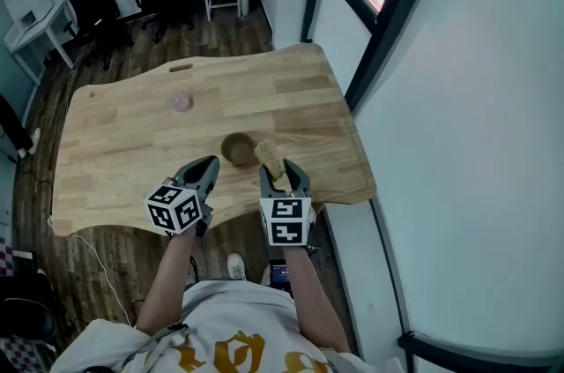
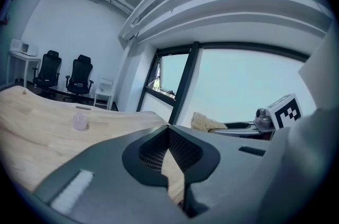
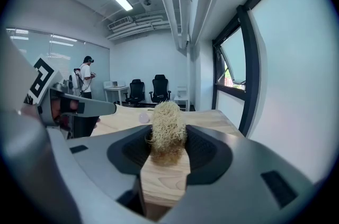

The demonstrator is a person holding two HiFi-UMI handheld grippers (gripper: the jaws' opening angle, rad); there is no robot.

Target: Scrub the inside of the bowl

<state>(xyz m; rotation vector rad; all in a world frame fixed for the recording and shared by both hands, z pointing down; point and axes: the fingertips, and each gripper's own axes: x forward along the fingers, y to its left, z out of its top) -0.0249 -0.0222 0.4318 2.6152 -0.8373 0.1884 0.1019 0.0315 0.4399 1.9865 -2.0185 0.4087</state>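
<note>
My right claw (image 1: 282, 177) is clamped on the scrubber (image 1: 269, 155), just beside the bowl (image 1: 236, 149) on the table (image 1: 132, 142). My left claw (image 1: 207, 170) is closed on nothing. With nothing steadying it, the bowl could skid or tip — scrubbing would shove it.

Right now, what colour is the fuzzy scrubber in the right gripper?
The scrubber is pale straw yellow, clearest in the right gripper view.

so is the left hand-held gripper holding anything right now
No, the left hand-held gripper has its jaws closed tip to tip with nothing between them, and only the light wooden table shows beyond.
</note>
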